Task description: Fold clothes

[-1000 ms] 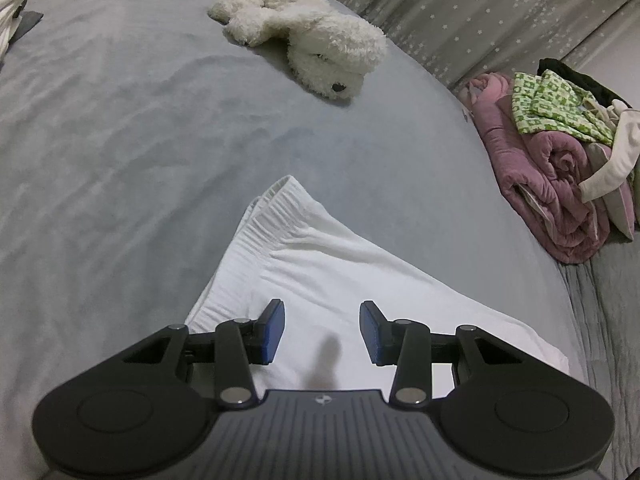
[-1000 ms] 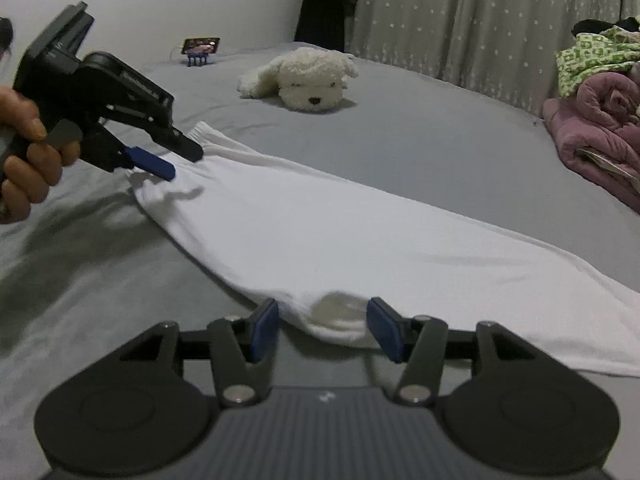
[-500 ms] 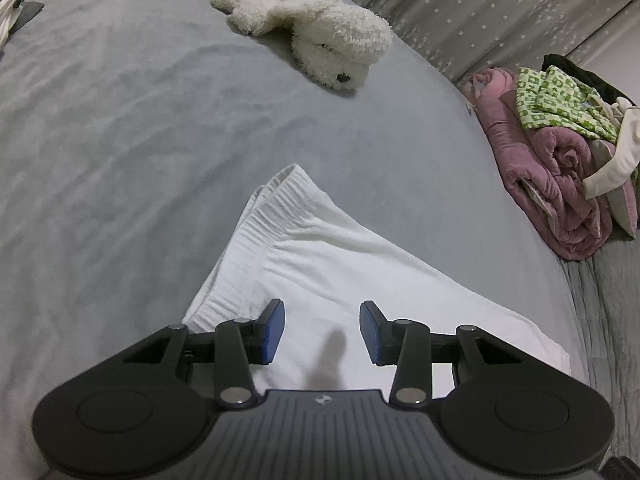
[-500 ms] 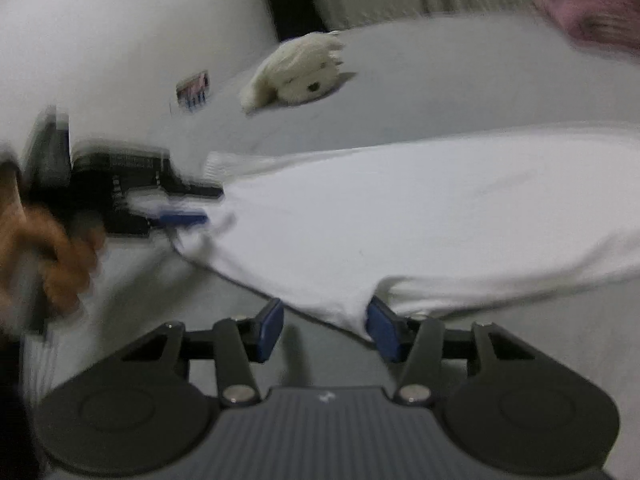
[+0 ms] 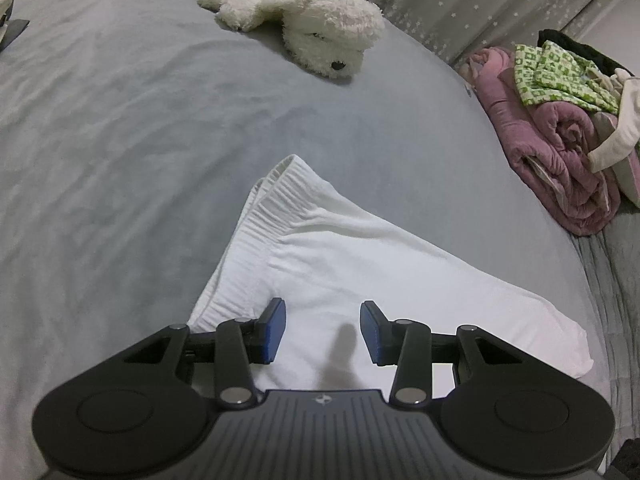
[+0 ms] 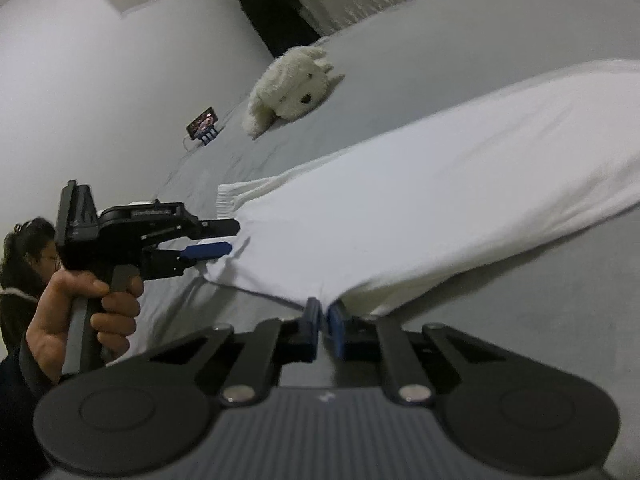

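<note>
Grey bedding covers a wide bed [image 5: 120, 140] that fills both wrist views, with a star-dotted curtain behind it. On the bed lies a pair of white trousers [image 5: 360, 272], stretched out flat, the ribbed elastic waistband at one end. The right tool [image 6: 323, 322] has just been closing, and its blue pads are now pinched together on a fold at the near edge of the trousers, partway along the leg. The left tool [image 5: 322, 330] hovers just above the waistband end with its pads apart, nothing between them; a hand [image 6: 76, 312] grips its handle. The trousers look light, soft and floppy, so they will likely sag and crease wherever they are not supported; the thicker gathered waistband and the hem edges seem the surest places to take hold, since a pinch in the middle of the cloth would gather only one layer or bunch it. Farther out, a white plush dog [image 5: 304, 28] lies on the bedding, well apart from the trousers. Beyond it a phone on a small stand [image 6: 204, 124] sits near the wall. At the far side of the bed a rolled pink quilt [image 5: 560, 148] carries a loose heap of clothes, a green-and-white patterned garment [image 5: 556, 76] on top. No basket or other container is in view.
</note>
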`<state>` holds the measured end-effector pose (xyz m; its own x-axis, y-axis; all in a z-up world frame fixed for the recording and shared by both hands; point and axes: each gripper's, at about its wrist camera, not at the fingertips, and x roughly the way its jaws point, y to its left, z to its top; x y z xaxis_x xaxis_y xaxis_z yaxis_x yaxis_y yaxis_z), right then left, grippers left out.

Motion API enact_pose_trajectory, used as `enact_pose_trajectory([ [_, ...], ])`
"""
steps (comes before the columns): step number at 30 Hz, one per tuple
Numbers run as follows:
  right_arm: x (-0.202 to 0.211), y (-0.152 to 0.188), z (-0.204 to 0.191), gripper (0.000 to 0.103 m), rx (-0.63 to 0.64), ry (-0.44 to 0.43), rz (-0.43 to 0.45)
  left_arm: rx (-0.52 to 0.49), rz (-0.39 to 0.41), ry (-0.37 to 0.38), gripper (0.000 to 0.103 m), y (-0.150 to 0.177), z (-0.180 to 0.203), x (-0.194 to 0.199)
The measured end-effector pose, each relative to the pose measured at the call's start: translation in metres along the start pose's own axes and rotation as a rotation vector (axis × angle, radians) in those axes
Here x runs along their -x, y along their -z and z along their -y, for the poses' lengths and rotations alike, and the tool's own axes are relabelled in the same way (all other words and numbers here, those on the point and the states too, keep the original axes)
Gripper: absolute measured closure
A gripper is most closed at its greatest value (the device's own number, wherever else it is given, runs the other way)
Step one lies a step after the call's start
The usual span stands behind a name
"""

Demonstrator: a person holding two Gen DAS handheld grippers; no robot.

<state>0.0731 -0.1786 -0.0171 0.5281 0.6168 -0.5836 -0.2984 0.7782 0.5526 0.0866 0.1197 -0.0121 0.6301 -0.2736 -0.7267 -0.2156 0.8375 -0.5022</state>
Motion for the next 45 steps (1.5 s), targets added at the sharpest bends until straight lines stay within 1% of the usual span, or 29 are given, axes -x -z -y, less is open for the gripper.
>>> enact_pose_trajectory([
  [4,-0.007,0.004,-0.018,0.095,0.155,0.07,-0.037,-0.002,-0.002,-0.001,0.062,0.0,-0.001,0.001],
  [8,-0.01,0.005,-0.021,0.09,0.199,0.081,-0.045,0.005,-0.003,0.001,0.062,-0.001,-0.001,0.0],
  [10,-0.012,0.004,-0.022,0.087,0.235,0.111,-0.027,-0.006,-0.002,-0.005,0.062,0.0,0.001,0.0],
  [12,-0.016,0.002,-0.022,0.076,0.265,0.124,-0.01,-0.014,-0.001,-0.008,0.062,0.0,0.002,-0.001],
  [15,-0.02,0.004,-0.022,0.066,0.303,0.107,-0.01,-0.009,-0.002,-0.005,0.062,0.0,0.0,-0.001],
  [17,-0.019,0.006,-0.024,0.065,0.342,0.108,-0.023,-0.005,-0.003,-0.003,0.062,0.0,-0.001,-0.001],
  [19,-0.017,0.004,-0.024,0.067,0.316,0.089,-0.041,-0.007,-0.004,-0.003,0.062,-0.001,0.0,-0.002],
  [20,-0.016,0.003,-0.023,0.076,0.284,0.063,-0.049,-0.009,-0.004,-0.004,0.062,-0.001,0.0,-0.002],
  [21,-0.014,0.003,-0.02,0.076,0.246,0.029,-0.055,-0.01,-0.004,-0.004,0.062,-0.001,0.0,-0.002],
  [23,-0.01,0.002,-0.016,0.076,0.197,0.001,-0.06,-0.01,-0.005,-0.003,0.062,-0.001,-0.001,-0.002],
  [26,-0.003,0.002,-0.009,0.076,0.153,-0.052,-0.059,-0.014,-0.007,-0.002,0.062,-0.001,-0.001,-0.002],
  [28,0.0,0.002,-0.008,0.076,0.146,-0.077,-0.063,-0.017,-0.008,-0.002,0.062,-0.001,0.0,-0.002],
  [30,0.001,0.002,-0.009,0.075,0.166,-0.074,-0.071,-0.019,-0.009,-0.002,0.062,-0.001,0.0,-0.001],
  [33,-0.002,0.004,-0.015,0.074,0.217,-0.042,-0.075,-0.023,-0.007,-0.004,0.062,0.0,0.0,-0.001],
  [35,-0.005,0.006,-0.019,0.07,0.252,-0.019,-0.077,-0.022,-0.008,-0.003,0.062,0.0,0.0,-0.001],
  [36,-0.004,0.006,-0.02,0.067,0.257,-0.034,-0.079,-0.02,-0.008,-0.002,0.062,0.0,0.0,-0.001],
  [37,-0.002,0.007,-0.021,0.067,0.253,-0.064,-0.083,-0.017,-0.01,0.0,0.062,0.0,0.0,-0.001],
  [38,0.0,0.007,-0.022,0.067,0.252,-0.076,-0.088,-0.014,-0.01,0.001,0.062,0.0,-0.001,-0.001],
  [40,0.0,0.006,-0.02,0.067,0.244,-0.069,-0.099,-0.015,-0.01,0.001,0.062,0.0,0.0,-0.001],
  [43,0.003,0.006,-0.015,0.068,0.217,-0.082,-0.108,-0.023,-0.011,-0.001,0.062,-0.001,0.001,-0.002],
  [45,0.007,0.005,-0.015,0.068,0.22,-0.086,-0.108,-0.023,-0.012,0.0,0.062,-0.001,0.001,-0.002],
])
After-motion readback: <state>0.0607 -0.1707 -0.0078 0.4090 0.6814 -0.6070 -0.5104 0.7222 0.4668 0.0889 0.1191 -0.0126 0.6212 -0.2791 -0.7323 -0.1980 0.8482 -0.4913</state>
